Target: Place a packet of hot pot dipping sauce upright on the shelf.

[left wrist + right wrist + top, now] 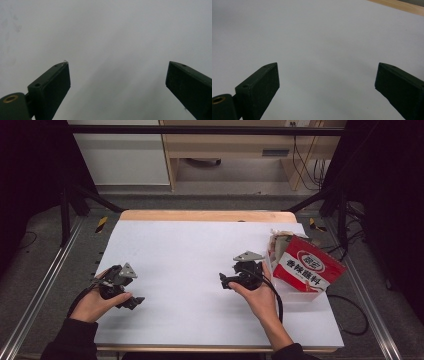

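Observation:
My left gripper [128, 296] rests low over the white sheet [200, 245] near the table's left edge, held in a hand. In the left gripper view my left gripper [118, 64] stands open, with bare white sheet [112, 37] between the black jaws. My right gripper [227, 281] sits right of the middle, jaws pointing left. In the right gripper view my right gripper [327, 65] is open too, holding nothing above the white sheet [317, 37]. A red and white packet [309, 266] with printed characters lies in a clear plastic tub [300, 295] just right of the right hand.
More crumpled packets [280, 240] fill the back of the tub. The wooden table edge [205, 215] runs along the far side, seen also as the wooden table edge [402, 4]. Metal rails [45, 280] flank the table. Cables [352, 315] trail on the floor at right.

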The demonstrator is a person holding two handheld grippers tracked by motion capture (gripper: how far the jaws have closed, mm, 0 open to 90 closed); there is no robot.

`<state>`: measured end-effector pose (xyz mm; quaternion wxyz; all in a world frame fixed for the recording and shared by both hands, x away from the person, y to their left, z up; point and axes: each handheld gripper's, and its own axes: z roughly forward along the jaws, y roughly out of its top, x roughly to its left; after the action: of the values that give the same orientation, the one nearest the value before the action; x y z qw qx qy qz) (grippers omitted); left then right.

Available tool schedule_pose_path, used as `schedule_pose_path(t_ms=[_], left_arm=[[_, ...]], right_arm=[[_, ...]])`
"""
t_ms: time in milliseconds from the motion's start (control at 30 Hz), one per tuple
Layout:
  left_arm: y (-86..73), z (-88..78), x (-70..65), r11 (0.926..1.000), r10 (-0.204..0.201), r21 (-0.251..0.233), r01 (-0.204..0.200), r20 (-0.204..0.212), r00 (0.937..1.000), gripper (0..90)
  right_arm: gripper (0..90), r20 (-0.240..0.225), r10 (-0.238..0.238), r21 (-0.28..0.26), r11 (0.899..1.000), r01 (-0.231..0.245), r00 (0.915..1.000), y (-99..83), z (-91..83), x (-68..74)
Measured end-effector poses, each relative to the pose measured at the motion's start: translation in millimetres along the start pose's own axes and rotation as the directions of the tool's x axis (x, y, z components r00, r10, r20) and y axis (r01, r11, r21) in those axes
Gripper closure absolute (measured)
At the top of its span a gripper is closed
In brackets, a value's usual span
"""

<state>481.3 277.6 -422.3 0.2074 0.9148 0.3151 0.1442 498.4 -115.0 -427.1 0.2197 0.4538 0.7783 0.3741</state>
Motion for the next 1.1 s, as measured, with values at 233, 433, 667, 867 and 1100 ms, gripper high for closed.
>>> schedule_pose_path(t_ms=[233,433,667,867,1100], left_arm=[[0.0,0.3,-0.2,1.0000,0.001,0.002,-0.001,0.001,1.0000,5.7],[0.1,0.6,-0.4,1.0000,0.001,0.003,-0.001,0.000,1.0000,5.7],[0.0,1.3,-0.8,1.0000,0.001,0.005,-0.001,0.002,1.0000,5.7],[0.5,2.3,-1.6,1.0000,0.007,0.007,-0.007,0.003,1.0000,5.7],[1.9,1.1,-3.1,0.9998,0.020,0.006,-0.020,0.006,0.9998,5.8]], right_arm=[[6.3,0.001,-0.006,0.002,1.000,0.006,1.0000,-7.0,5.2,3.6],[6.6,0.004,-0.006,0.000,1.000,0.006,1.0000,-12.2,10.3,5.8],[6.8,0.011,0.000,0.009,1.000,0.000,0.9999,-18.8,19.5,8.5],[7.0,0.015,0.001,0.017,1.000,-0.001,0.9999,-24.8,23.2,11.3],[6.2,0.018,-0.020,0.054,0.998,0.019,0.9996,-37.1,25.0,18.0]])
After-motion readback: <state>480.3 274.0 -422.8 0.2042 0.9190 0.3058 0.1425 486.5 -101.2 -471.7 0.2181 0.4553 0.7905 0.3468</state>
